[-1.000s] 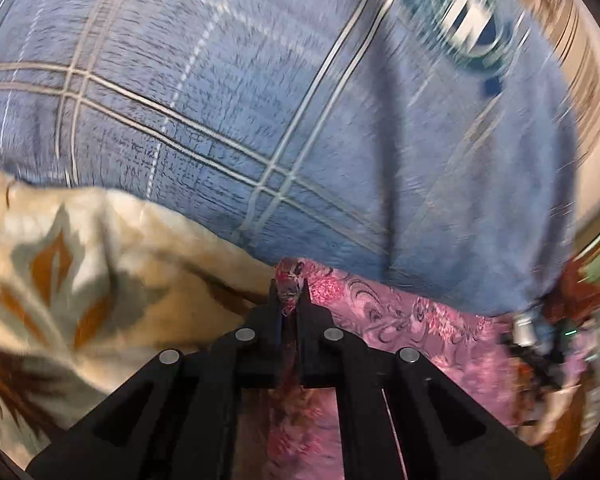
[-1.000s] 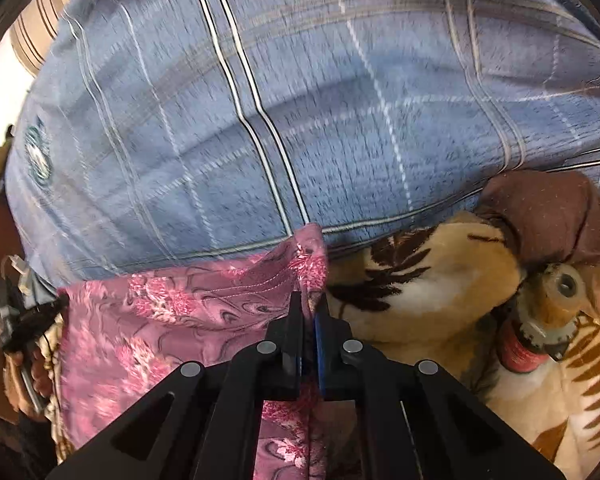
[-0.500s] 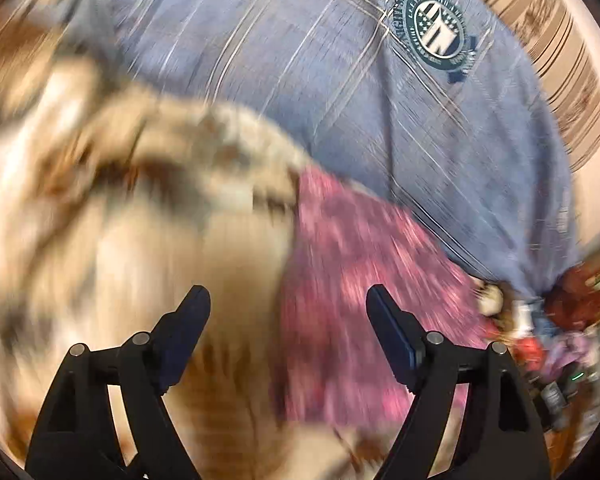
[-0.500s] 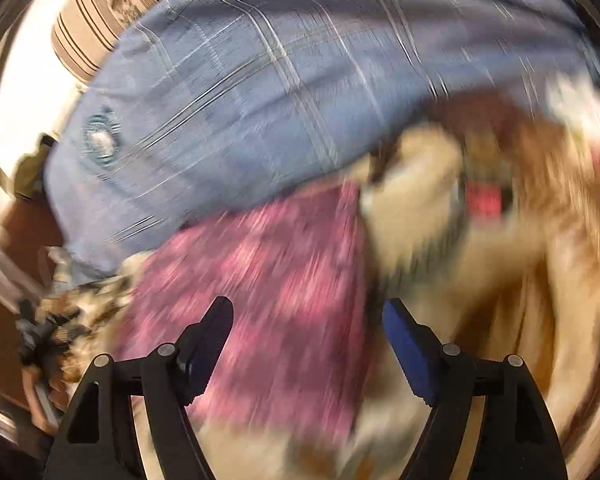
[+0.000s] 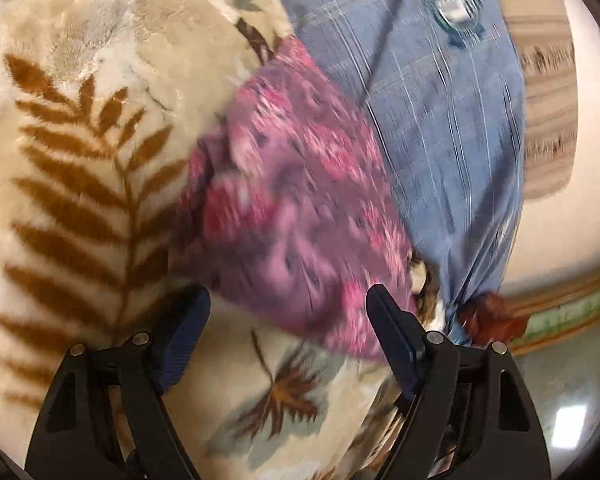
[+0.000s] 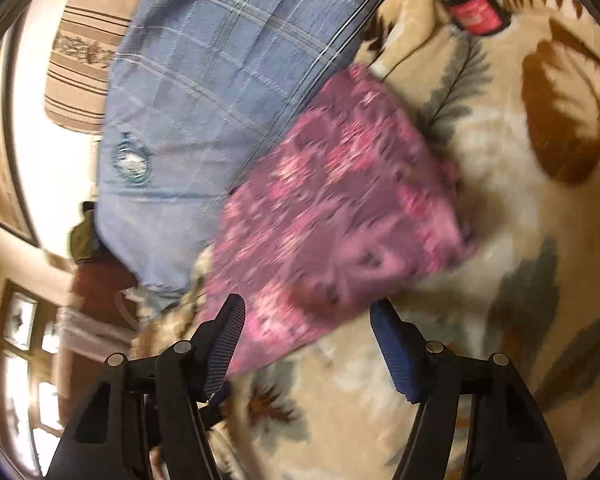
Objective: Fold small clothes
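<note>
1. The pink floral cloth (image 5: 300, 208) is laid folded on the leaf-print blanket (image 5: 80, 152), its far edge against the blue checked pillow (image 5: 440, 100).
2. The left gripper (image 5: 288, 336) and right gripper (image 6: 308, 340) are held spread wide above it, nothing pinched, probably so the fold is left undisturbed.
3. No containers are seen.

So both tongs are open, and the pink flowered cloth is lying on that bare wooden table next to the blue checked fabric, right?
Not quite. The pink flowered cloth lies on a cream fleece blanket with brown leaves, not a wooden table; both wrist views show it. The rest holds: the left tongs and right tongs are open, and the blue checked fabric lies beside the cloth.
</note>
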A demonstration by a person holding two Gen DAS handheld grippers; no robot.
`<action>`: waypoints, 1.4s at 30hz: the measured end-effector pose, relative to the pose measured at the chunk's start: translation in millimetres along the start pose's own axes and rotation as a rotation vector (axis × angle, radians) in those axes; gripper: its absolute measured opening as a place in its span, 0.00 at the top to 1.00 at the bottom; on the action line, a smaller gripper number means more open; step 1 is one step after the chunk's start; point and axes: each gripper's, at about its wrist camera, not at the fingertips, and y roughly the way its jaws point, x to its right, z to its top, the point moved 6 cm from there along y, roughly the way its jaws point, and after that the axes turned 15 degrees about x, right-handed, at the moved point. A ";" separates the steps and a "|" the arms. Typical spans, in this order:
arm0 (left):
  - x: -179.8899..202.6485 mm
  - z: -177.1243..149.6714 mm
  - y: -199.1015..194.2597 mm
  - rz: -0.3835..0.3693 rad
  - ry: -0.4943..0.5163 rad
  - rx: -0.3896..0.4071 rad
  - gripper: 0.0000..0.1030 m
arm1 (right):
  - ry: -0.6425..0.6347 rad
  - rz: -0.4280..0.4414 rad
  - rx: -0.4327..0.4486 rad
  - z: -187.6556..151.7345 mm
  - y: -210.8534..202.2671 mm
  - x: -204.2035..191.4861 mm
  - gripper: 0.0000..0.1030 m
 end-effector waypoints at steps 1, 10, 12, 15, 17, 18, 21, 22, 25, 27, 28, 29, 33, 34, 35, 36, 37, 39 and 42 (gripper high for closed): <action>-2.4 2.5 2.0 -0.023 -0.021 0.011 0.22 | -0.007 -0.019 0.015 1.6 1.0 5.1 0.44; -3.2 1.0 22.8 -0.021 -0.008 0.001 0.52 | -0.010 -0.043 0.053 17.9 7.9 41.9 0.63; -0.4 3.1 23.8 -0.015 0.018 0.012 0.64 | -0.016 -0.063 0.045 15.7 14.0 44.7 0.65; -4.4 3.8 22.1 0.010 0.079 0.025 0.83 | -0.010 -0.059 0.051 13.9 13.7 51.2 0.72; -7.2 4.1 21.0 -0.015 0.062 0.015 0.86 | -0.020 -0.043 0.056 14.9 11.6 47.6 0.86; -5.7 5.7 16.8 -0.019 0.079 0.022 0.87 | -0.021 -0.027 0.056 14.7 10.1 45.0 0.87; 4.1 9.9 -1.3 -0.044 0.114 0.040 0.89 | -0.030 -0.010 0.060 12.7 -5.1 33.1 0.89; 8.9 10.1 -15.4 -0.034 0.132 0.038 0.89 | -0.032 0.008 0.066 10.2 -17.8 25.9 0.89; 16.6 4.2 -57.6 -0.023 0.158 0.038 0.89 | -0.044 0.007 0.057 -5.4 -54.1 10.8 0.89; 12.5 -13.8 -86.8 -0.019 0.180 0.031 0.89 | -0.055 -0.004 0.057 -27.8 -87.0 8.5 0.89; 5.7 -25.2 -96.0 0.011 0.207 0.019 0.89 | -0.069 -0.030 0.054 -40.6 -98.4 12.6 0.89; -7.5 -37.2 -100.2 0.060 0.236 -0.001 0.89 | -0.082 -0.071 0.035 -56.3 -104.6 20.2 0.89; -65.0 -58.7 -89.1 0.117 0.080 -0.081 0.86 | -0.014 -0.173 -0.075 -96.6 -90.4 63.3 0.87; -66.1 -56.5 -91.4 0.094 0.037 -0.077 0.85 | 0.004 -0.177 -0.081 -97.3 -89.2 67.3 0.84; -63.5 -52.3 -96.3 0.082 0.030 -0.063 0.82 | 0.028 -0.175 -0.080 -95.4 -91.1 67.5 0.78; -60.9 -48.4 -101.5 0.087 0.046 -0.040 0.75 | 0.039 -0.181 -0.074 -92.4 -96.6 65.0 0.77; -59.3 -45.3 -106.8 0.103 0.071 -0.011 0.71 | 0.031 -0.191 -0.063 -89.6 -103.4 60.8 0.72; -60.0 -43.4 -112.4 0.142 0.100 0.011 0.60 | -0.007 -0.214 -0.061 -88.8 -117.0 49.9 0.58; -69.4 -46.9 -112.7 0.156 0.068 0.007 0.60 | -0.097 -0.220 -0.042 -92.4 -134.6 25.6 0.57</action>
